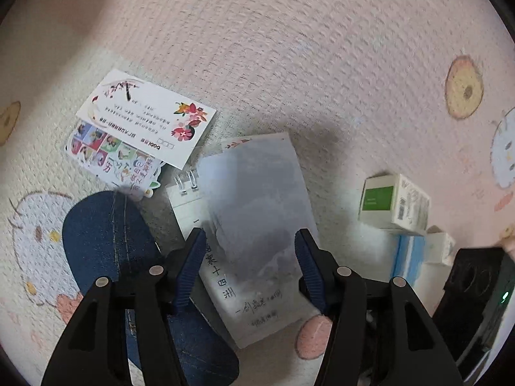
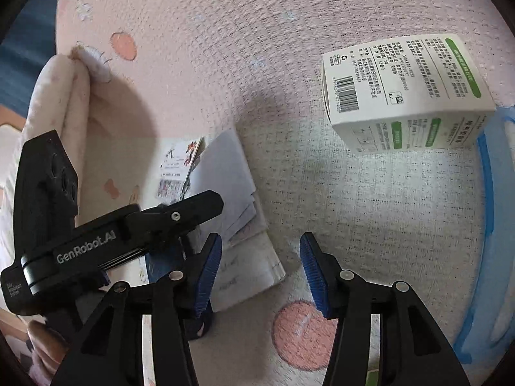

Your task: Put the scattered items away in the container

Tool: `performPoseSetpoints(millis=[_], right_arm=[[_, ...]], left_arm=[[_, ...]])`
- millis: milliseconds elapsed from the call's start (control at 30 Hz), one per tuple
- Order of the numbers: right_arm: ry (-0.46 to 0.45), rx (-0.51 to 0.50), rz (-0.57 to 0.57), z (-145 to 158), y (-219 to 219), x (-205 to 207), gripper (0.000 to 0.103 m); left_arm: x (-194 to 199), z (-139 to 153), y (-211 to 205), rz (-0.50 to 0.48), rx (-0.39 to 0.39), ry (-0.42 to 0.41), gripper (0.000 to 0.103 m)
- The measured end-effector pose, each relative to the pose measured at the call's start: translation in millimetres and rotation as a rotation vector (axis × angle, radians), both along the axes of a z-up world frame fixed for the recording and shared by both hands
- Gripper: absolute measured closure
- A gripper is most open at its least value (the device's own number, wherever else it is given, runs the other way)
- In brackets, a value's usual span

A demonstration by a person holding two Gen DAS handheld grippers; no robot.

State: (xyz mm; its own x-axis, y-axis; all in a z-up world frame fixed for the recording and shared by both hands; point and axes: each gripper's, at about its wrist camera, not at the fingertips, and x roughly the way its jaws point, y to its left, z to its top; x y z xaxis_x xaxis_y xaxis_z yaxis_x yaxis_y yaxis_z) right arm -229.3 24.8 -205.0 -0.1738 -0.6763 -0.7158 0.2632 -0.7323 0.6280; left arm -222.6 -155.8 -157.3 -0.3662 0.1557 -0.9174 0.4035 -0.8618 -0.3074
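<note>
Both tools, left tool (image 1: 250, 267) and right tool (image 2: 260, 271), held wide, empty; thin card (image 1: 257, 225), probably slippery, best pinched at its edge.

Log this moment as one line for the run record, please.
left claw: open over grey booklet | right claw: open above mat | green-and-white box: on mat, untouched

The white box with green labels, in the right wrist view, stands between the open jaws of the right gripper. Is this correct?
No. The right wrist view shows the white box with green labels far beyond the right gripper, up and to the right; only patterned mat lies between its open jaws.
</note>
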Motion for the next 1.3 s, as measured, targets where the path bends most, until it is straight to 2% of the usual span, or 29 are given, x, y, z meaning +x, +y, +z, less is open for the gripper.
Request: performPoseSetpoints(millis=[33,67,100,133,167,233,300,333,367,400,433,467,500,533,567,633,733,767,867,933,967,1000,1033,1167,1300], right_arm=[[-0.017,-0.008,-0.018,-1,1,-2,0.054],[-0.025,-0.012,-0.025,-1,2,-2,0.06],[-0.028,-0.01,0.0,-2,1,-1,0.084],[-0.025,0.028,0.03,-4,-1,2,0.089],[-0.003,0.04,0.055,-4,-2,7,0.091],[-0.007,0.019,0.043,-4,7,16,0.094],[-0.034,0.02,0.031,-3,12,25,0.094],[-0.021,0.071,0.052,-2,12,33,0.094],[0.006,0.121,0.067,1,11,41,0.098],[0.063,0.189,0.057,8,15,56,0.1],[0.08,0.222,0.044,10,19,65,0.1],[0.068,0.213,0.034,10,26,72,0.1],[0.028,0.149,0.021,10,37,81,0.1],[0.017,0.096,-0.01,12,48,89,0.1],[0.031,0.084,-0.033,14,58,97,0.1],[0.086,0.122,-0.049,21,68,103,0.1],[0.099,0.137,-0.069,25,73,97,0.1],[0.098,0.131,-0.075,27,75,94,0.1],[0.123,0.151,-0.075,30,70,86,0.1],[0.125,0.153,-0.067,30,74,83,0.1],[0.115,0.14,-0.069,29,71,79,0.1],[0.104,0.112,-0.077,29,73,74,0.1],[0.099,0.094,-0.089,29,71,71,0.1],[0.075,0.057,-0.101,28,66,58,0.099],[0.072,0.121,-0.056,22,44,47,0.097]], left_arm=[[0,0,2,-0.005,-0.008,-0.002,0.042],[0,0,4,-0.011,-0.013,0.001,0.042],[2,0,7,-0.029,-0.016,0.004,0.043],[3,0,10,-0.049,-0.018,0.008,0.046],[7,0,13,-0.07,-0.005,0.01,0.052],[14,-2,23,-0.126,0.089,0.016,0.059],[20,-14,42,-0.206,0.286,-0.022,0.072],[25,-19,47,-0.19,0.329,-0.037,0.073],[27,-22,54,-0.186,0.348,-0.037,0.078],[31,-26,62,-0.205,0.372,-0.038,0.078],[31,-34,68,-0.217,0.397,-0.05,0.078],[35,-39,70,-0.193,0.408,-0.038,0.086],[39,-38,70,-0.165,0.386,-0.019,0.095],[47,-37,72,-0.159,0.386,-0.018,0.095],[49,-34,73,-0.158,0.384,-0.017,0.095],[51,-29,82,-0.183,0.342,-0.002,0.095],[55,-11,88,-0.226,0.247,0.033,0.094],[58,-5,76,-0.232,0.234,0.045,0.094],[62,11,67,-0.211,0.189,0.086,0.092],[58,17,52,-0.207,0.165,0.097,0.082],[54,18,44,-0.2,0.14,0.094,0.063],[48,16,38,-0.184,0.111,0.087,0.041],[44,16,32,-0.161,0.089,0.078,0.035],[25,9,0,-0.083,0.048,0.061,0.035],[9,5,-3,-0.133,0.007,0.066,0.035]])
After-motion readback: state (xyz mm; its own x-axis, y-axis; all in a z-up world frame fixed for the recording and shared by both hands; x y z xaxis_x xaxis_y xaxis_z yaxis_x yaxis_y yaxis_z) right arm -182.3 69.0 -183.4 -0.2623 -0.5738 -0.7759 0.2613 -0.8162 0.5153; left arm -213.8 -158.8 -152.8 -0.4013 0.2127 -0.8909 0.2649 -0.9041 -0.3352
